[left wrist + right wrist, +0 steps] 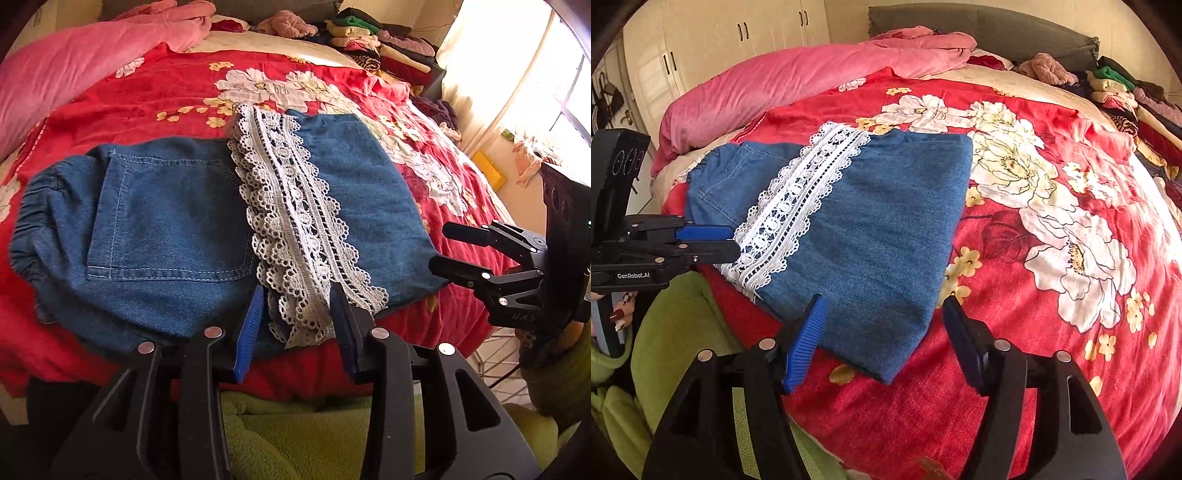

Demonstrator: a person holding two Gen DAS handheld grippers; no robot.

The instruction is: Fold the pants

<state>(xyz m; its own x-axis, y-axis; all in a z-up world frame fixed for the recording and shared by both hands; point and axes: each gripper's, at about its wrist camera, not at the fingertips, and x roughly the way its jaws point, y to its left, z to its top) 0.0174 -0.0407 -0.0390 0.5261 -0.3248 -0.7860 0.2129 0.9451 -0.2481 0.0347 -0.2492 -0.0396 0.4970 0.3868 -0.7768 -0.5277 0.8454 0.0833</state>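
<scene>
Blue denim pants [166, 221] lie folded on the red flowered bedspread [147, 85], elastic waist to the left, back pocket up. A white lace hem [295, 206] runs across the top. My left gripper [297, 295] stands open at the near edge, the end of the lace lying loose between its blue pads. From the right wrist view the same pants [886, 229] and lace [798, 206] show, with the left gripper [735, 242] at the lace's near end. My right gripper [885, 302] is open, straddling the pants' near right corner without pressing it; it also appears as the right gripper [439, 246].
A pink duvet [798, 77] is bunched along the far left of the bed. A pile of folded clothes [384, 48] sits at the far right by a bright window [569, 103]. White wardrobes [713, 40] stand behind. A green fleece garment [295, 435] is at the near edge.
</scene>
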